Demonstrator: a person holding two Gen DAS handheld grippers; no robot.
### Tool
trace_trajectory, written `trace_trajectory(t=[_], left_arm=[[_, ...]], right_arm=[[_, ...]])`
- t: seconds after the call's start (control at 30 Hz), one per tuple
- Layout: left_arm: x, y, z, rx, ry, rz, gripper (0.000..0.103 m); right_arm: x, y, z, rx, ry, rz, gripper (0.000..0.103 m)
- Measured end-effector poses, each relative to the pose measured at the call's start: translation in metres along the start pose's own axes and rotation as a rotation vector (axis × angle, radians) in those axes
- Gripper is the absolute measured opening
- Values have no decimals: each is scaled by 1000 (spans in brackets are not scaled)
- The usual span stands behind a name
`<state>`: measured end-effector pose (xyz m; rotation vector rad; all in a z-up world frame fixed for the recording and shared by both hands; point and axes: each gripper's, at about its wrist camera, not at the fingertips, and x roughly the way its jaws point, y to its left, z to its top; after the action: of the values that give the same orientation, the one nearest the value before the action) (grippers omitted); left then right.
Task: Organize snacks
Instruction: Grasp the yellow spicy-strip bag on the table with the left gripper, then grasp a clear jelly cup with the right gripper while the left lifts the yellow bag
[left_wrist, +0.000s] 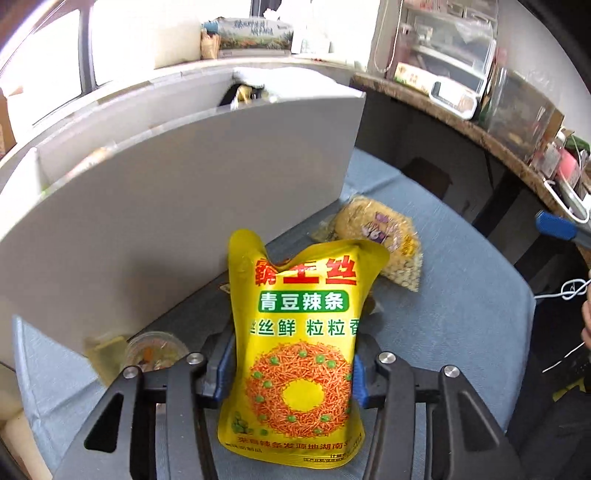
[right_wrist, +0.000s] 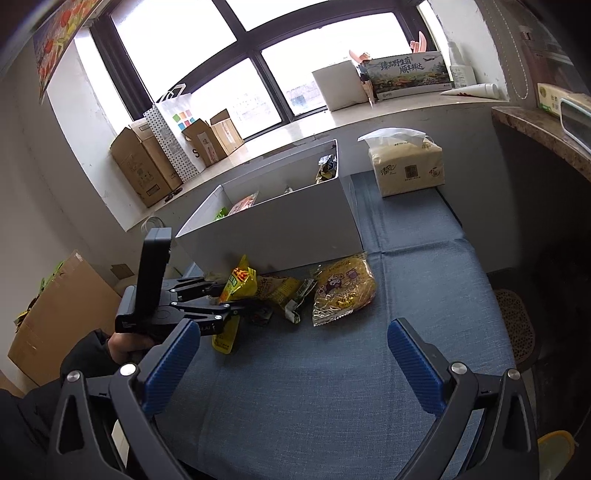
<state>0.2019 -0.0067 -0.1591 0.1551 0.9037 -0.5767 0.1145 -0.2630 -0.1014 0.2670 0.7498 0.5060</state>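
Yellow snack bag (left_wrist: 295, 354) pinched in down-tilted left gripper (left_wrist: 291, 373), seemingly lifted; right gripper (right_wrist: 291, 365) jaws wide, empty.

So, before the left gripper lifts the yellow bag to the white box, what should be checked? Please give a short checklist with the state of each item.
1. Left gripper closed on the yellow snack bag: ok, pads press both sides.
2. Grip position: ok, about mid-height.
3. Room in the white box: cannot tell, packets already inside.
4. Right gripper out of the way: ok, open and empty.
5. Noodle packet clear of the bag: ok, lying apart.
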Motion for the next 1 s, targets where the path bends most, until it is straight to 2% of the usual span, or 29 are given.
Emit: trace_trajectory(t=[0.23, 0.37, 0.57, 0.67, 0.77, 1.0], left_arm=[[-55, -7, -4, -6, -112, 42, 53], [-97, -8, -24, -29, -166, 142, 54], [-150, 0, -67, -135, -195, 232, 54], [-165, 5, -86, -191, -206, 255, 54], [-176, 8, -103, -231, -223, 270, 54], [-184, 17, -127, -300, -231, 290, 54]], right_arm=[[10, 7, -2, 2, 22, 27, 103], [31, 22, -2, -69, 56, 45, 103], [91, 66, 8, -236, 146, 118, 103], [124, 96, 13, -336, 180, 148, 103], [161, 116, 17, -370, 217, 174, 103], [237, 138, 14, -419, 296, 103, 103]])
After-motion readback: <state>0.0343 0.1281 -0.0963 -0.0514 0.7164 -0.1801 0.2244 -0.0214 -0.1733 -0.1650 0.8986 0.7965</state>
